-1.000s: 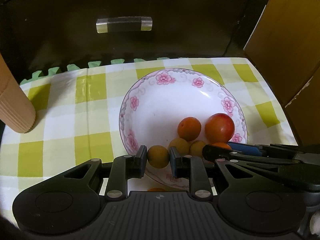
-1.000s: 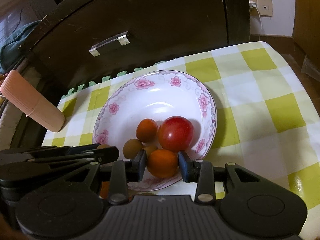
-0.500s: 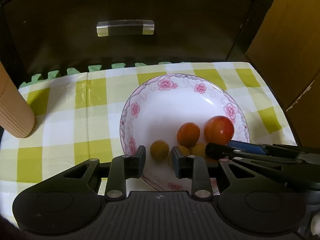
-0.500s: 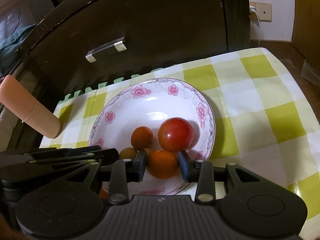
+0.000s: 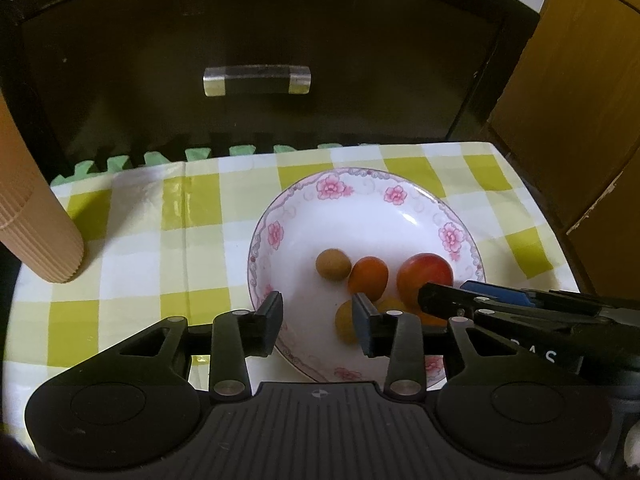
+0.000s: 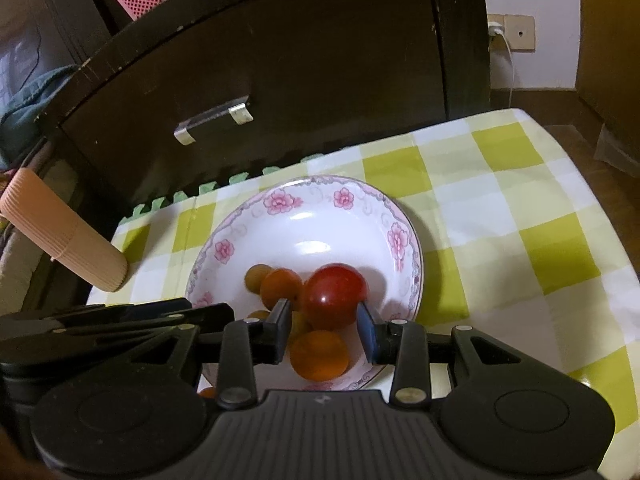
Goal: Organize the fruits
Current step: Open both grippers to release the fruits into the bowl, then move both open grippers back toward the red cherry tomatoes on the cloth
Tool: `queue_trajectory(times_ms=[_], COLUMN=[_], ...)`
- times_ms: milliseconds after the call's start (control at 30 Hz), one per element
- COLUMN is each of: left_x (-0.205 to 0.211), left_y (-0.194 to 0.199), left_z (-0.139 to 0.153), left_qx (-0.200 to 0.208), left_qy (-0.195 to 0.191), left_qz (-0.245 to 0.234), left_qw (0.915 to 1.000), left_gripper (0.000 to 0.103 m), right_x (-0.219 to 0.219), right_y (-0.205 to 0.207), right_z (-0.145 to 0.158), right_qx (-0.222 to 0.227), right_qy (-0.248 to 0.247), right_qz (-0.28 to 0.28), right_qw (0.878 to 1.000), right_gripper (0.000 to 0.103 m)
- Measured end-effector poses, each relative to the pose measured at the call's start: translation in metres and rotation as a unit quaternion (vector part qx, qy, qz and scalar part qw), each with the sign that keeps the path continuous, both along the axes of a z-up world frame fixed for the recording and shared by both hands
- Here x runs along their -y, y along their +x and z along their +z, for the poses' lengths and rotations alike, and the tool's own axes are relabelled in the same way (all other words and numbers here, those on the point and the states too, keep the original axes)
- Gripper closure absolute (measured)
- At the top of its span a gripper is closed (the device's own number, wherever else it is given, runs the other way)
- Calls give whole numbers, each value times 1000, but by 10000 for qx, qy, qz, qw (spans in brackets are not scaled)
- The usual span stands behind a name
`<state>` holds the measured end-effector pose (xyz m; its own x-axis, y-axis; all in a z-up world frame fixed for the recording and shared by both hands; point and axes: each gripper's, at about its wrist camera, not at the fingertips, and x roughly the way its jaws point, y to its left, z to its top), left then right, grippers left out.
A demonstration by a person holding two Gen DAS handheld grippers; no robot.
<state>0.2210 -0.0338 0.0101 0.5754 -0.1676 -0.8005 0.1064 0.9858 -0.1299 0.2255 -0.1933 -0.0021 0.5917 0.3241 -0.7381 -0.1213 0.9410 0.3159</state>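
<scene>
Tilting down over the floral plate (image 5: 460,216), left gripper (image 5: 318,318) just opening (empty), right gripper (image 6: 323,330) likewise parted.

Dim indoor light w/ a warm, yellowish cast. Beyond the fingers a dark cabinet (image 5: 280,40) sinks into near-black; the white plate (image 6: 320,216) shows a small glare spot past the fingertips. Soft shadows fall right of the plate and fruit. Strong fisheye bending and dark vignette at edges; focus slightly soft throughout.
</scene>
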Motion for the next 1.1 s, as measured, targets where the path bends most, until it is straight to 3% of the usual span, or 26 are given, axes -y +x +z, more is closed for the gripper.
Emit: queue_trajectory(times_ms=[1100], left_x=[-8], left_y=[-51], left_z=[22], left_qx=[266], left_qy=[419], left_qz=[-21], left_qw=[9988], left_gripper=[52], right_x=[-14], right_y=[-46], right_z=[21], right_qx=[73], right_qy=[9], right_qz=[210], right_qw=[9998], right_gripper=[68])
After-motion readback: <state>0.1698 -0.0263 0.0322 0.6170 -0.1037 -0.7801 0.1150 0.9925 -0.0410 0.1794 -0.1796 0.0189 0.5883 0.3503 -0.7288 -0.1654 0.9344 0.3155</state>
